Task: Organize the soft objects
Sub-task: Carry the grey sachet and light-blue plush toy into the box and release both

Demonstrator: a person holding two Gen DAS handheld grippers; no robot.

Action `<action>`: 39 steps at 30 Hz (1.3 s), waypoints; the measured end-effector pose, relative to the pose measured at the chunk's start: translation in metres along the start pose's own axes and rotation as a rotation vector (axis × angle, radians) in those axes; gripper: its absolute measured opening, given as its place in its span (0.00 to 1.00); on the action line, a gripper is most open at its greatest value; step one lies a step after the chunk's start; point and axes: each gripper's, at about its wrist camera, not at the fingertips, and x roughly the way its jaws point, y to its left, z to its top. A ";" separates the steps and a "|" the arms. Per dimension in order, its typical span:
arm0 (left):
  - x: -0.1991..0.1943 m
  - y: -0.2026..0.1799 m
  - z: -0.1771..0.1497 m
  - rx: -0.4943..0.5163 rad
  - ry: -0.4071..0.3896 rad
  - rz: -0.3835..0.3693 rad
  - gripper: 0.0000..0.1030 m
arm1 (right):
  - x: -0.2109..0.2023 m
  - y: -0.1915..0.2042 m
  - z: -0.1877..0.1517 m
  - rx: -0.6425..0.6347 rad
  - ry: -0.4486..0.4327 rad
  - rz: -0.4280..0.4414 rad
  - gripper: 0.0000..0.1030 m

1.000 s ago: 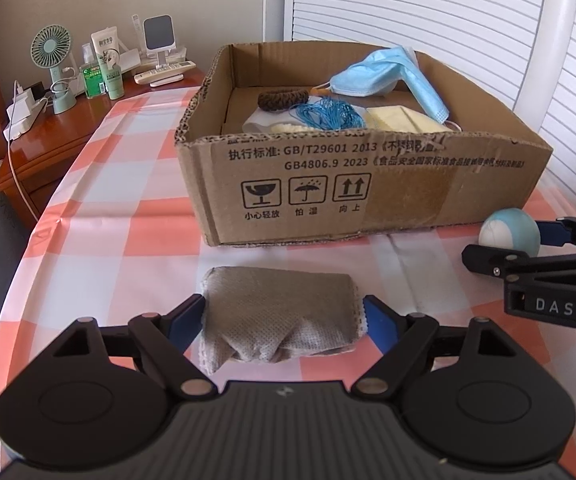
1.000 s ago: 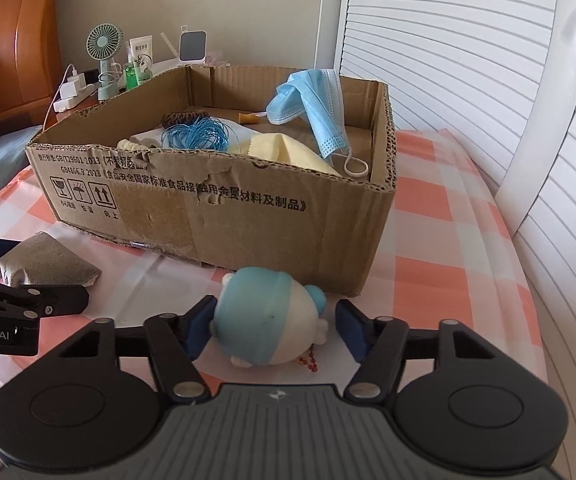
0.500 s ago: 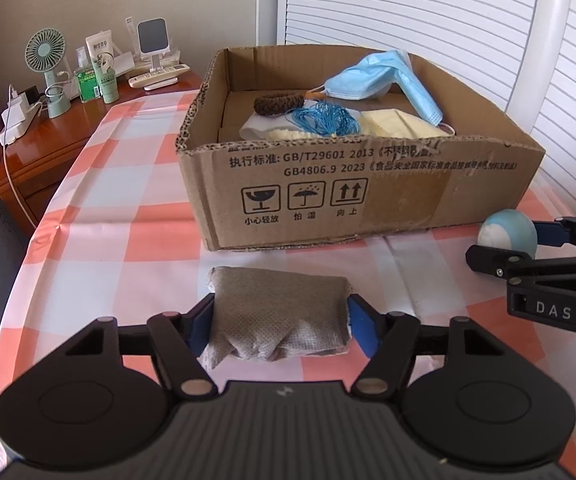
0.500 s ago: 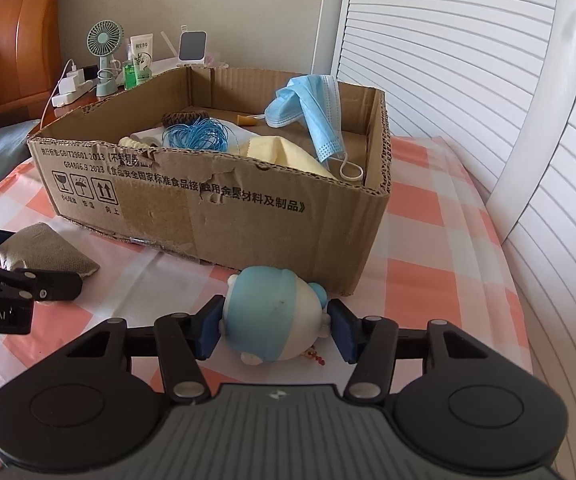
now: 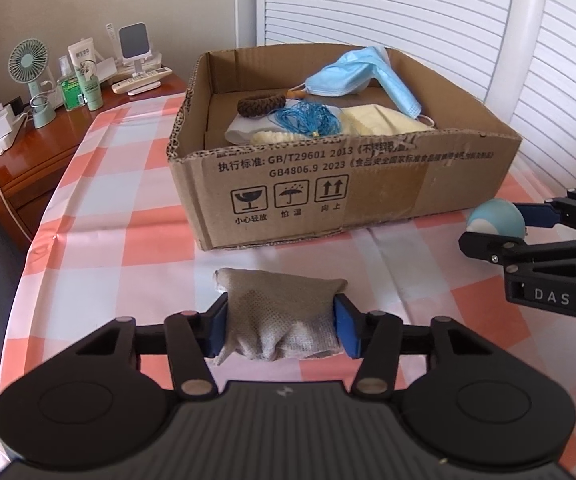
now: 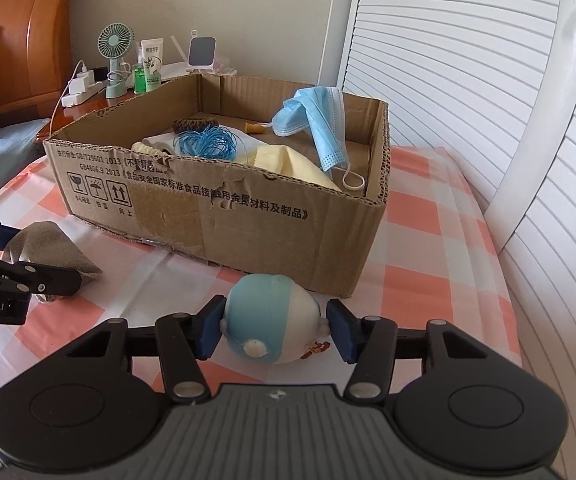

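My left gripper (image 5: 281,330) is shut on a grey fabric pouch (image 5: 279,316), which bunches between the blue pads just in front of the cardboard box (image 5: 344,188). My right gripper (image 6: 273,330) is shut on a blue and white plush toy (image 6: 271,324) near the box's right front corner (image 6: 352,248). The pouch also shows at the left of the right wrist view (image 6: 47,248), and the toy at the right of the left wrist view (image 5: 496,220). The box holds a blue face mask (image 5: 352,76), a blue wire coil (image 5: 308,118), a yellow cloth (image 5: 380,120) and a brown braided piece (image 5: 259,104).
The box sits on a table with an orange and white checked cloth (image 5: 119,216). A wooden nightstand (image 5: 35,148) at the back left carries a small fan (image 5: 33,80), bottles and a charger. White louvred doors (image 6: 468,92) stand behind and to the right.
Both grippers have closed: the left pads now squeeze the grey pouch and the right pads press the plush toy. Both have risen slightly, with the box seen from higher up.
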 end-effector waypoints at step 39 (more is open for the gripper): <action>-0.037 -0.028 0.124 0.139 -0.154 -0.162 0.49 | -0.113 -0.014 0.028 -0.100 -0.133 0.119 0.57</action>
